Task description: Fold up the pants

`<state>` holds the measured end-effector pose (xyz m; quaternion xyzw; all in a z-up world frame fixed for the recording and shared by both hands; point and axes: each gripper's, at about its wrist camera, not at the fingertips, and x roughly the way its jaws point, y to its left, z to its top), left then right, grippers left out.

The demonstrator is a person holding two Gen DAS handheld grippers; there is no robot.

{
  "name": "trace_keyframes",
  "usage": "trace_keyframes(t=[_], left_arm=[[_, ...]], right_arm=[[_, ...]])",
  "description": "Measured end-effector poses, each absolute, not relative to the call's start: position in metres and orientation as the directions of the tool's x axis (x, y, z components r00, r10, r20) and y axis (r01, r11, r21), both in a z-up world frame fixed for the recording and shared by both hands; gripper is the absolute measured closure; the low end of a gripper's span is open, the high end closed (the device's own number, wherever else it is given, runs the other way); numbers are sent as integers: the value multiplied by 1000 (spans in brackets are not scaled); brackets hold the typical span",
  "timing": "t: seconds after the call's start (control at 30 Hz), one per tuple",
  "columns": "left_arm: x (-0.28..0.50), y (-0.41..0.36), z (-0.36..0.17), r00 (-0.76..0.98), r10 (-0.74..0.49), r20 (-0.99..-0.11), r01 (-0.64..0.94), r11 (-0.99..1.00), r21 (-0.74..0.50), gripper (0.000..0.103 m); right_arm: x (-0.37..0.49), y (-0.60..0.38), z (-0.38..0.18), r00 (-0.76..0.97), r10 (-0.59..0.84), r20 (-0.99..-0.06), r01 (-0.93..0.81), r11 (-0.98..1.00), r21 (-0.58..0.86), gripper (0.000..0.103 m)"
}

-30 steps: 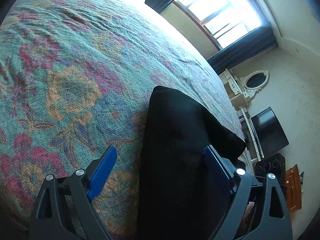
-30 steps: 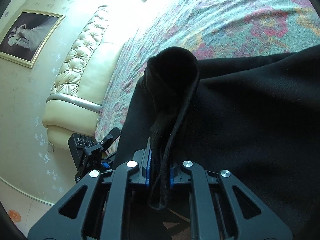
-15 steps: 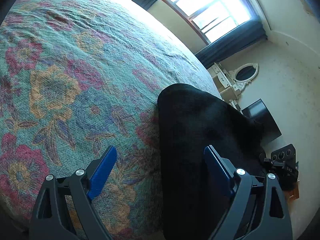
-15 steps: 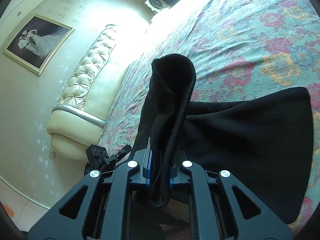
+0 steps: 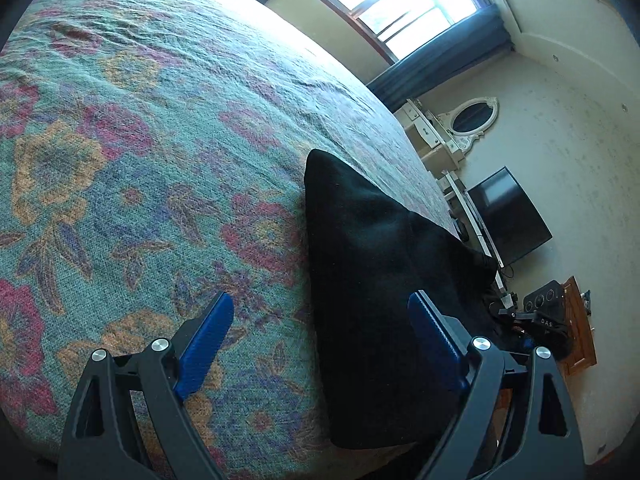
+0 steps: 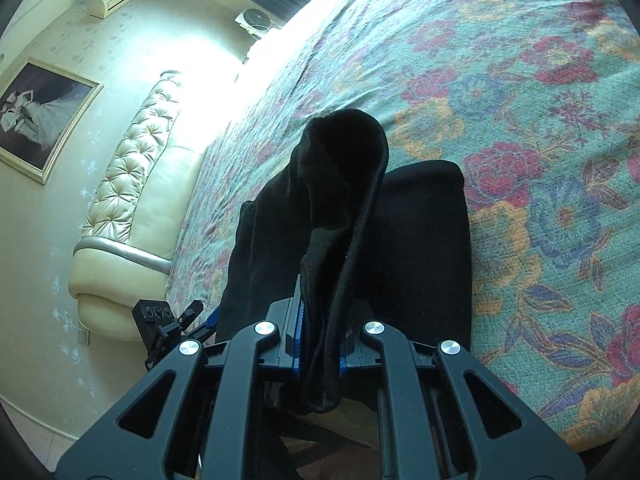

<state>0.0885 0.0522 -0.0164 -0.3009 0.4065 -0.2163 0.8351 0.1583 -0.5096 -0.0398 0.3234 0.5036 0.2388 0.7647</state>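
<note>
Right gripper [image 6: 318,344]: jaws clenched on a bunched black edge of the pants [image 6: 420,240], lifted clear of the bedspread [image 6: 540,120]. Left gripper [image 5: 320,340]: jaws released, hovering over the pants' near edge, nothing held. Pants lying at the bedspread's near border, part overhanging. Judged soft, light, limp, prone to sagging; best pinched at hem or waistband corners. Beyond the bedspread: headboard [image 6: 132,184].
</note>
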Motion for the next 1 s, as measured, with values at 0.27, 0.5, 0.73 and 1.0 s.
trace_keyframes(t=[0.27,0.5,0.73,1.0], left_arm=[[92,27,-24,522,-648,-556,153,712,-686,15],[90,13,-27,492,-651,-578,170,723,-669,15],[84,24,-28,491,-662,-567,147,704,-695,15],[83,17,-24,490,-643,-589,149,727,-670,15]], right_arm=[[156,-527,-69,368,701,-611,10,654,756,92],[155,-536,-80,365,716,-595,15,635,773,91],[152,-554,-83,378,702,-603,29,642,766,91],[137,-581,-81,423,683,-595,79,627,775,44]])
